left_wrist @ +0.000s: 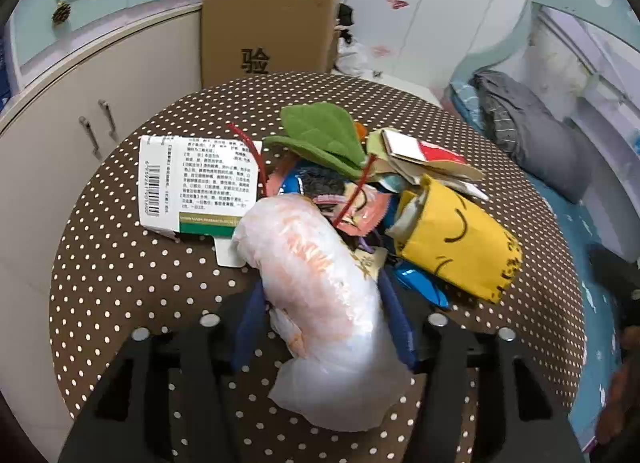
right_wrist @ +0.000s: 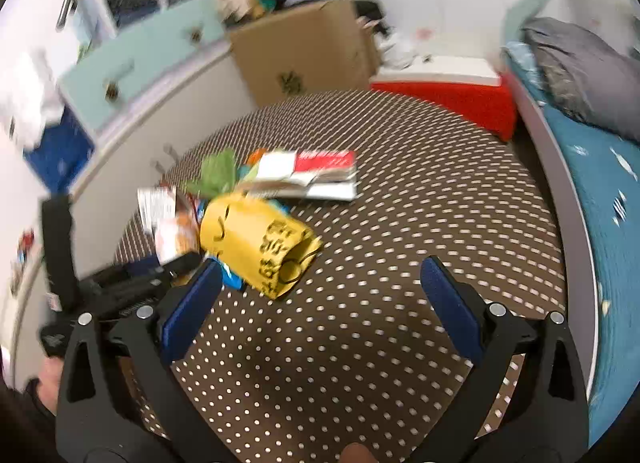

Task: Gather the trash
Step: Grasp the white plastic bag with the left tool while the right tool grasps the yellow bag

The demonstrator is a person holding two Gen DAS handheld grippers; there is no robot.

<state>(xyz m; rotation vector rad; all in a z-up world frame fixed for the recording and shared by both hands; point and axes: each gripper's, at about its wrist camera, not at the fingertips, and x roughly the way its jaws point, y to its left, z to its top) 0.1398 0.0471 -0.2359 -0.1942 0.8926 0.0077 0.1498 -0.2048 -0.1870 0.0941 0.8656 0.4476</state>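
Observation:
A heap of trash lies on the brown polka-dot table (left_wrist: 132, 271). It holds a flattened white medicine box (left_wrist: 196, 179), a green felt leaf (left_wrist: 320, 135), a red-and-white carton (left_wrist: 424, 151), a yellow packet (left_wrist: 456, 239) and blue wrappers (left_wrist: 420, 283). My left gripper (left_wrist: 320, 283) is shut on a crumpled white plastic bag (left_wrist: 320, 263) at the near side of the heap, with a blue pad against each side. In the blurred right wrist view, my right gripper (right_wrist: 318, 267) hangs open over bare cloth, just right of the yellow packet (right_wrist: 256, 239), with nothing between its fingers.
A cardboard box (left_wrist: 264, 31) stands behind the table. White cabinets (left_wrist: 80, 103) run along the left. A bed with a grey pillow (left_wrist: 552, 151) lies to the right, and a red box (right_wrist: 448, 99) sits at its foot. The other gripper's black body (right_wrist: 120, 283) shows at left.

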